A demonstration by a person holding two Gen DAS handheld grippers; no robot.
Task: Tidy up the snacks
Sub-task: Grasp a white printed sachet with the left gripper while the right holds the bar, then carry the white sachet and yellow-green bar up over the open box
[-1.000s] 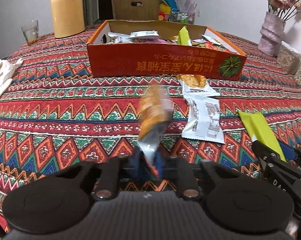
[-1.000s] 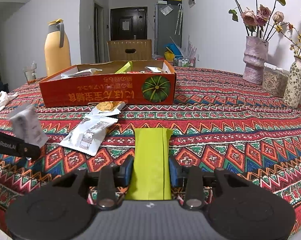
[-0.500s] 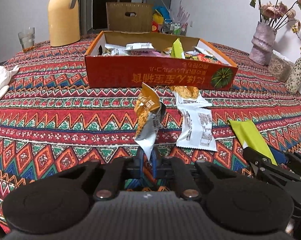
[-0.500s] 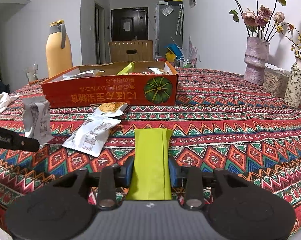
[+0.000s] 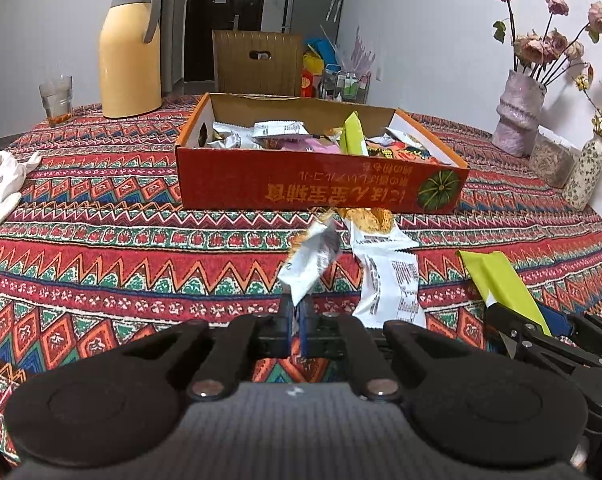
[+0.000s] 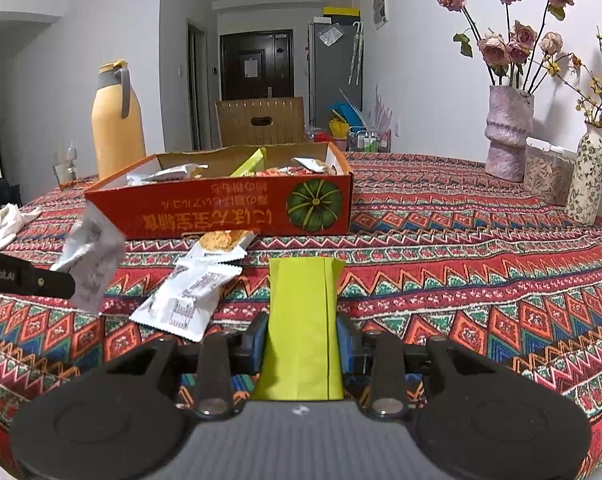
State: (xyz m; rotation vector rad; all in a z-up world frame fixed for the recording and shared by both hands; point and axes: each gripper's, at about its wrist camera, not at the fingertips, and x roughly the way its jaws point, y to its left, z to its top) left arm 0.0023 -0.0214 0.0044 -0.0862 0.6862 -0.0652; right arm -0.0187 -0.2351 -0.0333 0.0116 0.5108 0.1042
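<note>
My left gripper (image 5: 297, 326) is shut on a silver and orange snack packet (image 5: 311, 264) and holds it above the patterned tablecloth; the packet also shows in the right wrist view (image 6: 91, 264). My right gripper (image 6: 303, 344) is shut on a lime green packet (image 6: 303, 320), which also shows at the right of the left wrist view (image 5: 501, 284). The red cardboard box (image 5: 321, 190) with several snacks in it stands ahead of both grippers (image 6: 221, 212). Two white packets (image 5: 389, 280) lie on the cloth in front of the box (image 6: 185, 300).
A yellow thermos (image 5: 129, 48) and a glass (image 5: 56, 98) stand at the back left. A white cloth (image 5: 1, 184) lies at the left edge. A vase of roses (image 6: 507, 136), a clear container (image 6: 547, 176) and a floral vase (image 6: 587, 180) stand at the right. A chair (image 5: 257, 64) is behind the table.
My left gripper has risen and moved toward the box with the silver and orange packet, which has swung and turned. My right gripper has lifted slightly with the green packet.
</note>
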